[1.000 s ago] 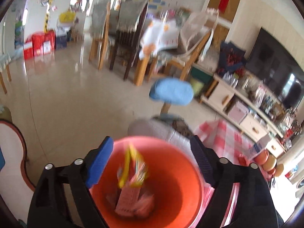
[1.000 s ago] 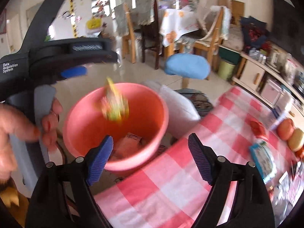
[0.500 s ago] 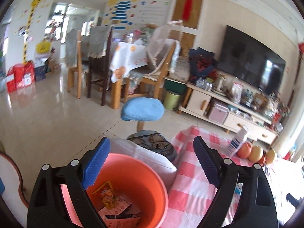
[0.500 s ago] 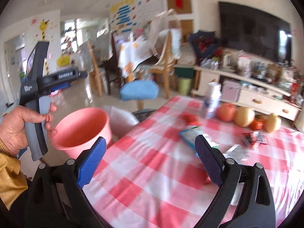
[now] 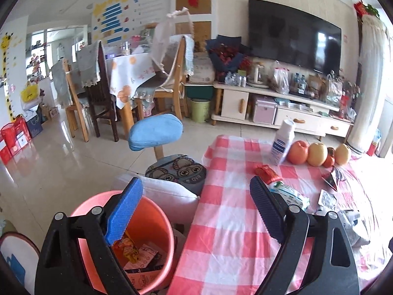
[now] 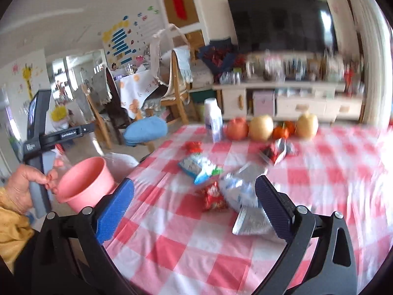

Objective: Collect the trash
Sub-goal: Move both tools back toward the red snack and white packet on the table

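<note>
A pink trash bucket [image 5: 149, 223] stands on the floor left of the red-checked table [image 5: 228, 221]; it holds a yellow wrapper [image 5: 127, 248] and paper scraps. It also shows in the right wrist view [image 6: 86, 182]. My left gripper [image 5: 196, 211] is open and empty above the bucket's right rim. My right gripper [image 6: 194, 209] is open and empty over the table, in front of several wrappers: a red one [image 6: 213, 196], a silver-white bag [image 6: 238, 191], a silver packet [image 6: 253, 221], a blue-green packet [image 6: 199, 169].
A white bottle [image 6: 213, 120], apples and oranges [image 6: 260, 127] stand at the table's far edge. A blue stool [image 5: 156, 131] and a cushion [image 5: 176, 169] are on the floor beyond the bucket. The left gripper's handle and hand [image 6: 36, 172] are at the left.
The yellow wrapper dropped into the bucket. Both grippers swung right, away from the bucket, toward the table; the right one now faces the wrappers.
</note>
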Demonstrator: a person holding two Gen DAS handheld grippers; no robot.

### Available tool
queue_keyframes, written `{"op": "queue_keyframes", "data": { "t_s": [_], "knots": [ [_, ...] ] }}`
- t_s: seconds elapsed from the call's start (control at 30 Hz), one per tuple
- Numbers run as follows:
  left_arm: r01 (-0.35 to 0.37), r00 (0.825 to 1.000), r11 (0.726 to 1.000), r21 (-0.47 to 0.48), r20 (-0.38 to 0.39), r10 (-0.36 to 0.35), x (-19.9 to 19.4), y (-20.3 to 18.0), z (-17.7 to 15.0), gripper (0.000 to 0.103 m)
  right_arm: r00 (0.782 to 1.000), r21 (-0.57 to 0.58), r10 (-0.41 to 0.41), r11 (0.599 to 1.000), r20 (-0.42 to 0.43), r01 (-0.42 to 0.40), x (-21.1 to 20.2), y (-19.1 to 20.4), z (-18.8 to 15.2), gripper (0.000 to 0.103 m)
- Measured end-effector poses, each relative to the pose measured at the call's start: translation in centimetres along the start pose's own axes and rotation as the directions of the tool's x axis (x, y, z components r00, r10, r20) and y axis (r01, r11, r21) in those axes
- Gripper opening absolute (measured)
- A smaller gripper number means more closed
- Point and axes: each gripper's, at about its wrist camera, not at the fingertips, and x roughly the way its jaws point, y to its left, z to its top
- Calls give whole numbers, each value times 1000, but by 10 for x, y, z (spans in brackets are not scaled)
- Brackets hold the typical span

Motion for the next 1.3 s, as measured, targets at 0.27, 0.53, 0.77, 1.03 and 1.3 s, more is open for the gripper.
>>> {"op": "queue_keyframes", "data": {
  "t_s": [0.27, 0.53, 0.77, 1.03, 1.3],
  "knots": [
    [36, 999, 999, 41, -24, -35, -13, -43, 6, 88, 1000, 120, 31, 992, 3, -32, -12, -61, -3, 99],
    [90, 996, 989, 114, -39, -86, -14, -99, 4, 88, 999, 205, 37, 978, -20, -32, -14, -105, -9, 99],
    [170, 979, 977, 126, -132, -154, 18, -142, 4, 88, 996, 210, -81, 974, -24, 85, -16, -137, -13, 99],
    [181, 952, 981, 70, -261, -157, 84, -167, 2, 88, 993, 323, -110, 939, -49, 120, -8, -179, -9, 99],
    [151, 934, 988, 10, -330, -139, 153, -186, 7, 86, 991, 355, -94, 927, -91, 120, 10, -196, -4, 99]
  ]
}}
